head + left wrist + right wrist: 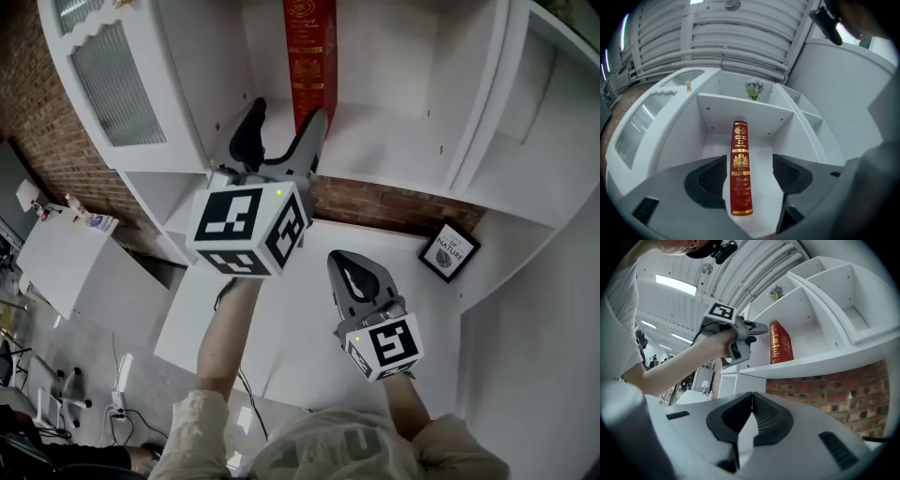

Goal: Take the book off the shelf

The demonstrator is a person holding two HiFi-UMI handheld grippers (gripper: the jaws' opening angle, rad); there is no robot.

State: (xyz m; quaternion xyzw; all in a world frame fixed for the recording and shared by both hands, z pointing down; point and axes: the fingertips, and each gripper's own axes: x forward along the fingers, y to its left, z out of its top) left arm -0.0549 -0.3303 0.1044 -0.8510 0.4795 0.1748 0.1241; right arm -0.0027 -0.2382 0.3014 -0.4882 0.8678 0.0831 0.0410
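A tall red book [310,52] with gold print stands upright in the middle bay of the white shelf [394,141], spine facing out. My left gripper [281,131] is raised in front of that bay with its jaws wide apart. In the left gripper view the book's spine [740,173] shows between the two fingers of the gripper [749,171], and the pads do not press on it. The right gripper view shows the book [780,343] just beyond the left gripper's tips. My right gripper [352,272] hangs lower, over the desk, shut and holding nothing [751,401].
A small framed picture [449,251] lies on the white desk under the shelf, against a brick wall [394,204]. A cabinet with a glass door [103,75] stands to the left. A small bunch of flowers [753,89] sits on the bay above the book.
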